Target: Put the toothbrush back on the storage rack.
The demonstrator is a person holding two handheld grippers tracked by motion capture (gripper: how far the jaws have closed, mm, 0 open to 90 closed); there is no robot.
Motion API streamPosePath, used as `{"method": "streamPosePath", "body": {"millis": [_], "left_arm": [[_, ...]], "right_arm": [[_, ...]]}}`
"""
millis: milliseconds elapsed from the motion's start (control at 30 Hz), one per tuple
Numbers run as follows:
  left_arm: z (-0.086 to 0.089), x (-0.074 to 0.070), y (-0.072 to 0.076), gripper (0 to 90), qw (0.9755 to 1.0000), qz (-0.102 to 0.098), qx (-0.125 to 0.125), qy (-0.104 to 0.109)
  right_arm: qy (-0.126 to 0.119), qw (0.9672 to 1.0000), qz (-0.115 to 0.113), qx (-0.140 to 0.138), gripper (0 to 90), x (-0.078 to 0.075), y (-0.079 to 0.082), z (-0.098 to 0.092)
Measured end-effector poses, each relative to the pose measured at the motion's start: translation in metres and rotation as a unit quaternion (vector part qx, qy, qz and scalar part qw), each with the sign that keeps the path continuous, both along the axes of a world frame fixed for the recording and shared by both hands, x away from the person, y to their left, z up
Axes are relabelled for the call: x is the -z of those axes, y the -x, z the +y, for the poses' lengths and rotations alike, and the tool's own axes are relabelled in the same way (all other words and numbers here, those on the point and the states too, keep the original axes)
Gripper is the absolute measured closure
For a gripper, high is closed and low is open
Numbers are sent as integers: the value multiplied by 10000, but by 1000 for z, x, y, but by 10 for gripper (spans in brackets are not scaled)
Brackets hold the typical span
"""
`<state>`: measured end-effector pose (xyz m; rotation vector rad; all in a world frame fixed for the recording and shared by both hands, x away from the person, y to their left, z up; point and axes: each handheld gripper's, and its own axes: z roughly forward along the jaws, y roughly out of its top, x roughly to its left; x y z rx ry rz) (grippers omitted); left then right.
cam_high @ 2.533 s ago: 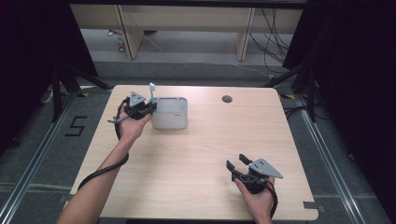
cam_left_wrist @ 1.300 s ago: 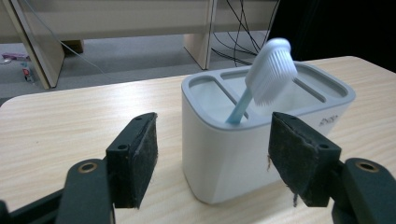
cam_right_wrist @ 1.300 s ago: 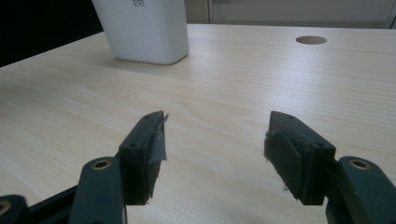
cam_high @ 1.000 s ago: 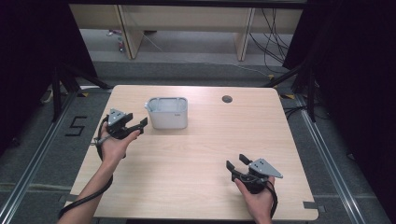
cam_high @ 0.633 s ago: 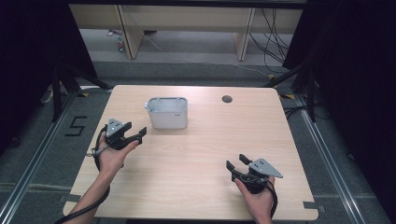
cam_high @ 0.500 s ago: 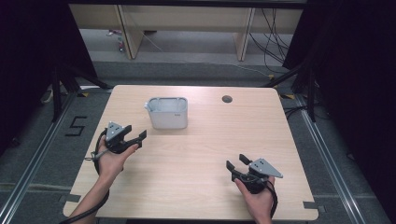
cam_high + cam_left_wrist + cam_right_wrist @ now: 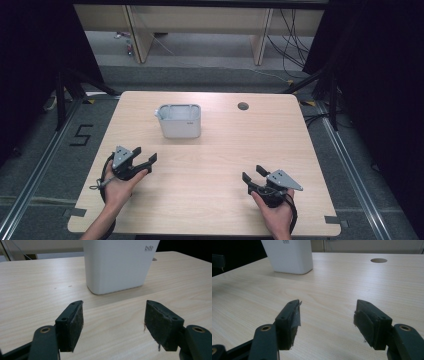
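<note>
Retreating: left gripper (image 7: 144,161) now near-left, fingers spread, empty, off white rectangular plastic tub (image 7: 180,120); right gripper (image 7: 254,173) idle, spread. Placement looks finished.

L tongs (image 7: 144,162) blk, grey tri plate | R tongs (image 7: 254,176) same | blk cables | bare forearms, no sleeves

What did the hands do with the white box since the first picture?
The left gripper was up at the white box, at its left rim. It let go and drew back toward the person, to the near left part of the table, jaws open and empty. The box stands upright in about the same spot. The right gripper stayed where it was, open, near the front right.
</note>
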<state>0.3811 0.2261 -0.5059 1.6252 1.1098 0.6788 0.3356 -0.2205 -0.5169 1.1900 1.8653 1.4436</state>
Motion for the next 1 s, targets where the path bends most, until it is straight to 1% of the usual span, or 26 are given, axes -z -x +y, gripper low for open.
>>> {"method": "streamPosePath", "body": {"millis": [33,67,100,133,167,233,267,300,333,367,433,500,533,567,600,633,667,700,733,767,800,867,900,933,967,1000], "left_arm": [[0,0,0,310,10000,0,0,0],[0,5,3,311,10000,-22,21,-20],[0,5,3,310,10000,-22,21,-20],[0,9,6,310,10000,-33,37,-46],[0,11,6,310,9999,-105,88,-8],[1,13,9,310,10000,-65,57,-27],[1,15,10,310,9999,-66,80,6],[2,17,11,307,9999,-62,128,35],[2,17,12,307,9998,-148,132,48],[2,17,12,307,9998,-148,132,48],[3,17,13,305,9998,-155,120,39],[2,17,14,305,9998,-205,70,53],[1,17,14,307,9997,-238,60,42],[1,17,14,307,9995,-291,57,53],[1,17,16,308,9995,-309,25,22],[1,17,16,311,9995,-309,25,22],[1,17,17,313,9993,-360,-12,28],[1,17,18,315,9993,-362,-43,20],[1,18,18,317,9991,-409,-33,56],[2,17,19,319,9992,-386,-76,67],[2,17,18,325,9990,-436,-72,81],[2,17,20,339,9990,-421,-125,87],[2,18,20,339,9988,-461,-123,114],[3,18,19,343,9986,-511,-87,133],[3,17,21,344,9989,-447,-130,92],[3,17,21,347,9989,-447,-130,92]], "right_arm": [[0,10000,0,0,377,0,0,0],[22,10000,22,-10,377,0,0,0],[22,10000,22,-10,377,0,0,0],[10,10000,1,-2,378,0,0,0],[1,10000,-7,-6,377,0,0,0],[1,10000,-4,1,377,0,0,0],[1,10000,-3,0,377,0,0,0],[59,10000,30,31,378,-1,1,-1],[45,9999,116,-73,378,-1,0,-1],[107,9999,86,-24,378,0,0,-1],[103,9999,102,-33,378,0,0,-1],[85,9999,50,-20,378,-1,0,-1],[103,9999,73,-21,378,-1,1,-1],[55,9999,102,-78,378,0,0,-1],[125,9999,110,-11,379,-1,0,-1],[125,9999,110,-11,379,-1,0,-1],[-21,9998,197,-21,379,-2,3,1],[44,9999,119,-49,379,-2,2,0],[131,9999,72,-64,379,-2,1,-1],[135,9999,55,-68,379,-2,1,-1],[106,9999,31,-95,378,-1,0,-1],[101,9999,60,-117,378,-1,0,-2],[72,9999,47,-106,378,-1,-1,-2],[33,9999,108,-89,378,-1,0,-2],[70,9999,53,-92,378,-1,-1,-2],[93,9999,35,-102,379,-1,-1,-2]]}}
